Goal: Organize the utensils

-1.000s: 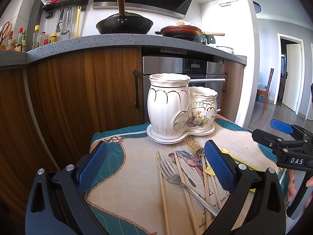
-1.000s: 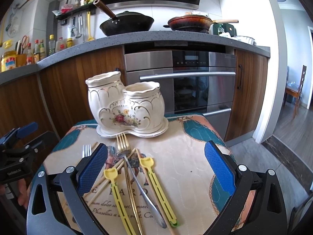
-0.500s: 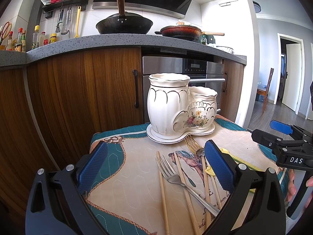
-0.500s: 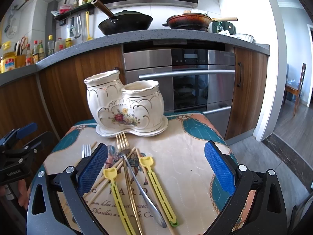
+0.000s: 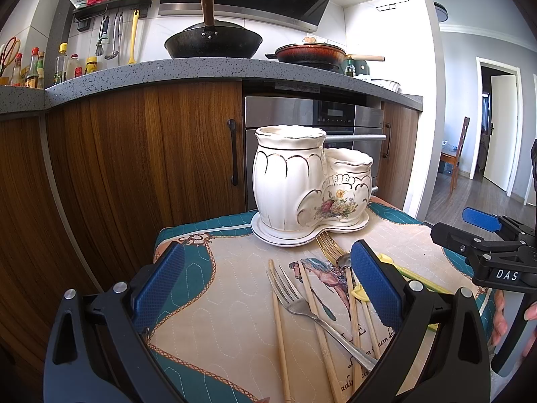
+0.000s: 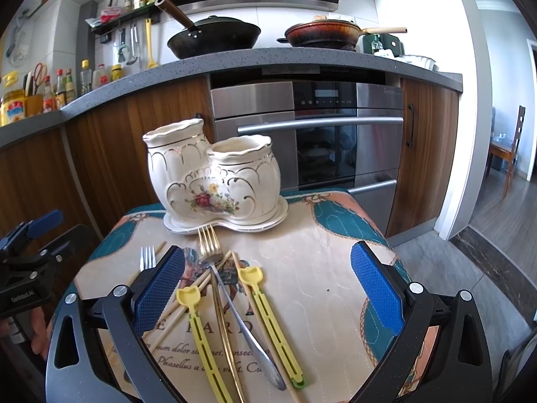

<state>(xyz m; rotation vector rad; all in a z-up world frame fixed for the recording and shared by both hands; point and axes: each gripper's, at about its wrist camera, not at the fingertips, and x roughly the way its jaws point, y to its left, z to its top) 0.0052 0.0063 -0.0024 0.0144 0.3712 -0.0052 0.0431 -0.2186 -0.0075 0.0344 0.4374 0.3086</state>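
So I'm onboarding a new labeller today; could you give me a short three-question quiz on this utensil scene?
1. True or false: the ceramic holder already has utensils standing in it.
2. Which utensil's tines lie closest to the holder's base? A) gold fork B) silver fork C) yellow chopsticks
3. Fill in: both the left tongs and the right tongs are ____ and hold nothing.

Key: 1 false, both visible openings show nothing sticking out; 2 A; 3 open.
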